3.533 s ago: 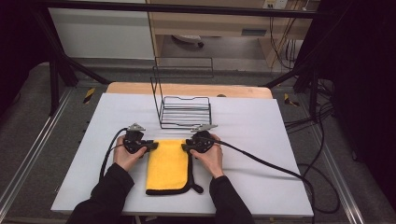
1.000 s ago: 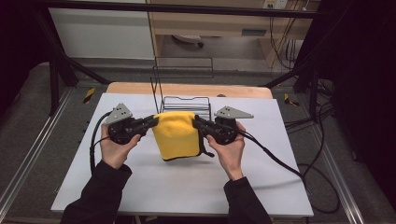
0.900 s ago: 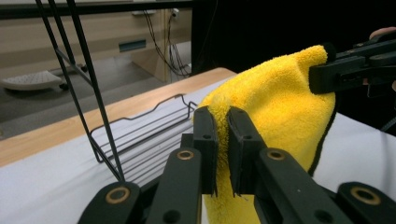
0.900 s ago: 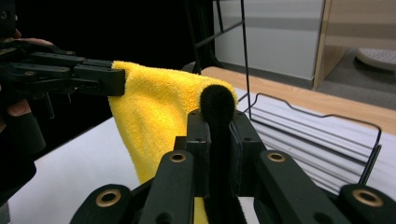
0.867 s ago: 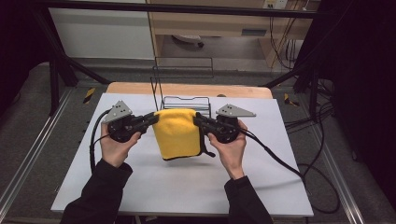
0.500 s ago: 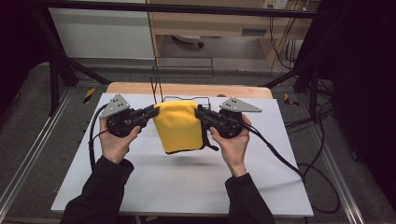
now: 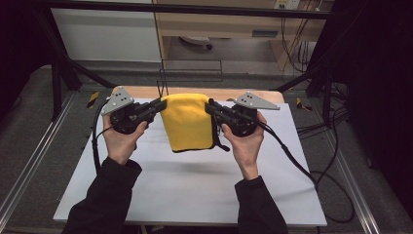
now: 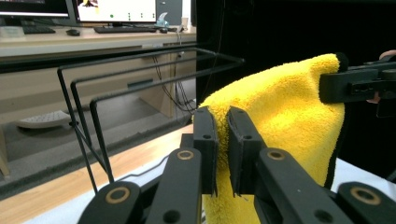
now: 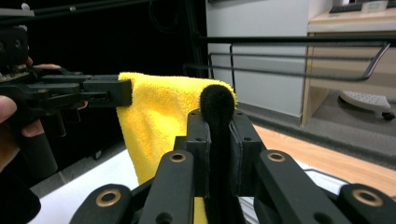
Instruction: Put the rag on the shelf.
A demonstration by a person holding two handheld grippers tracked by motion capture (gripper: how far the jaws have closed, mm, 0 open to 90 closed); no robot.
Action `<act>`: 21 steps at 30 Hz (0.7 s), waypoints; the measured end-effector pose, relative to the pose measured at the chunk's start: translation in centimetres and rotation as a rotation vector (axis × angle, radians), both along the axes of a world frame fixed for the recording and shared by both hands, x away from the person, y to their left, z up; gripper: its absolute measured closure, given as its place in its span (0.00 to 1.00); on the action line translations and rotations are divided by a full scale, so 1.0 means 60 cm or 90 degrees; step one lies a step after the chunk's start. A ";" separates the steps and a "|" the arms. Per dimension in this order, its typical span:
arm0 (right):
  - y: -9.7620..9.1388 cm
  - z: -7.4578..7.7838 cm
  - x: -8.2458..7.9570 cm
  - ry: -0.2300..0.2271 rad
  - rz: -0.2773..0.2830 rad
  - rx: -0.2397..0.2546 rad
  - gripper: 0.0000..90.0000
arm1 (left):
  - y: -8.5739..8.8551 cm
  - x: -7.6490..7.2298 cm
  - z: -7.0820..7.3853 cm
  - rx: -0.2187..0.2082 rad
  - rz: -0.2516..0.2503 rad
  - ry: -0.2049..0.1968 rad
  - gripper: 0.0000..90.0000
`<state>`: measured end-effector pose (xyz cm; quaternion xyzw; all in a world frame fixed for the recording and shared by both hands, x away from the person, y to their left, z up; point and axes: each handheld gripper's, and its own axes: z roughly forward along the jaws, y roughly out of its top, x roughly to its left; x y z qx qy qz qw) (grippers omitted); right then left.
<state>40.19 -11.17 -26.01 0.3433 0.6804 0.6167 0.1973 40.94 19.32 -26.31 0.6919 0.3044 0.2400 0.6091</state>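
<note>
So the yellow towel (image 7: pixel 187 122) is hanging in the air above the white desk (image 7: pixel 195 185), folded over, stretched between the two grippers and drooping down from its top edge. It's sitting just in front of the black wire rack (image 7: pixel 191 73) at the far end of the desk, not touching it as far as I can tell.

The left gripper (image 7: pixel 155 105) is pinching the towel's top left corner, jaws squeezed narrow on the yellow pile; you can see that up close in the left gripper view (image 8: pixel 223 149). The right gripper (image 7: pixel 213 106) is doing the same on the other corner, jaws clamped on the dark trim edge (image 9: pixel 217 107) of the towel.

My read: they're in the lift-and-carry step, getting ready to drape the towel over one of the rack's bars. The next move probably calls for bringing both hands forward together, keeping the top edge taut and level, clearing the top bar and then lowering so the cloth is falling on both sides.

Both hands are being held up at about the same height, palms facing inward, forearms coming in from the near edge, grippers pointing toward each other.
</note>
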 end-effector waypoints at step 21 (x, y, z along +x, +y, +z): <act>0.002 0.064 0.021 -0.043 -0.017 0.024 0.89 | -0.004 0.027 0.064 -0.026 0.019 -0.045 0.92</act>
